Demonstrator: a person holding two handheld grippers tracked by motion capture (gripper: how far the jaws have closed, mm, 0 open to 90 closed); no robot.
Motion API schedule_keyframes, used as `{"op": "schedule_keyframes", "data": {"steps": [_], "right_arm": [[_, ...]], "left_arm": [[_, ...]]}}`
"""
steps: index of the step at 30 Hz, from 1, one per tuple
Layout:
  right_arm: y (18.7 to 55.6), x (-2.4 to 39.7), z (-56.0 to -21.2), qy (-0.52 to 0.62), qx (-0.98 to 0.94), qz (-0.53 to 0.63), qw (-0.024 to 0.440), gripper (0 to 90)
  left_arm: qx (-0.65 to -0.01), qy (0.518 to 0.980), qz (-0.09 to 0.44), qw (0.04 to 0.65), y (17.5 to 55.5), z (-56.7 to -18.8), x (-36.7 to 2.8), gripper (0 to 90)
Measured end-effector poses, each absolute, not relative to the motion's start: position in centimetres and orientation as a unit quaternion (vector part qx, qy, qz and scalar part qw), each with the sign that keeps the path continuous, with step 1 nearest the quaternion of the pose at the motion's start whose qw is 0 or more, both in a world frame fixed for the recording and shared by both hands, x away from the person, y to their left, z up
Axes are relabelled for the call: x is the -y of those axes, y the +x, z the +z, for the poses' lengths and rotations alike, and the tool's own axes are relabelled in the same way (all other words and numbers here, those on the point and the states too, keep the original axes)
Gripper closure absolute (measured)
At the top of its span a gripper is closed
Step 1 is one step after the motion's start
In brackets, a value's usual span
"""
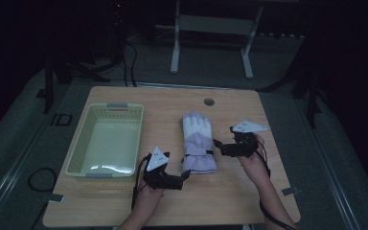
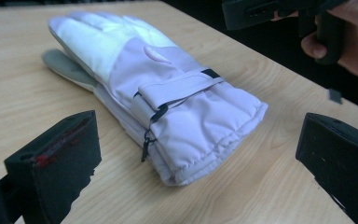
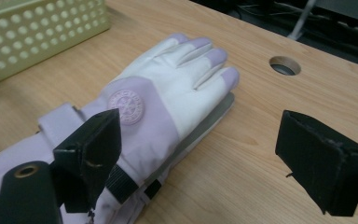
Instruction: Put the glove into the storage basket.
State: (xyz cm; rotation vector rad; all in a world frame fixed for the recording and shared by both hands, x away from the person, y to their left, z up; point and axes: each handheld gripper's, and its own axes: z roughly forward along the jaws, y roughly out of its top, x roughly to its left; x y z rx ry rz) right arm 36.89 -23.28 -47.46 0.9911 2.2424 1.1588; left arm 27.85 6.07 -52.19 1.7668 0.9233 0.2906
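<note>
Both grippers, left [image 1: 186, 175] and right [image 1: 217, 143], hover low with fingers spread wide apart.

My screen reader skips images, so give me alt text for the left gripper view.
A lilac and white ski glove lies flat on the wooden table, cuff nearest, between the open left claw jaws. The right claw, held in a hand, shows top right.

The high view is dim and soft: beyond the table [image 1: 124, 201] the room sinks into near black, and fine detail smears. A pale sheen glints inside the basket [image 1: 84, 143] near its front wall. Both gripper views are brighter and evenly lit, with a sharp glove [image 2: 168, 93] casting a faint shadow just beside its cuff. The close black jaws are blurred.
</note>
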Motion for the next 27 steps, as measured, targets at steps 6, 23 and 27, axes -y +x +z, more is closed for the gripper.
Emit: {"op": "schedule_keyframes", "data": {"steps": [6, 23, 27], "right_arm": [[37.9, 23.3, -47.8, 0.39, -0.792, 0.433, 0.184, 12.6], [40.7, 21.0, -51.5, 0.443, -0.784, 0.421, 0.107, 29.2], [41.2, 21.2, -52.7, 0.469, -0.771, 0.428, 0.052, 33.7]], "left_arm": [[-0.403, 0.756, 0.115, 0.503, 30.1, -51.2, -5.3, 0.0], [-0.461, 0.761, 0.094, 0.447, 31.7, -53.0, -3.4, 12.5], [-0.48, 0.763, 0.062, 0.429, 32.3, -54.5, -3.0, 14.3]]}}
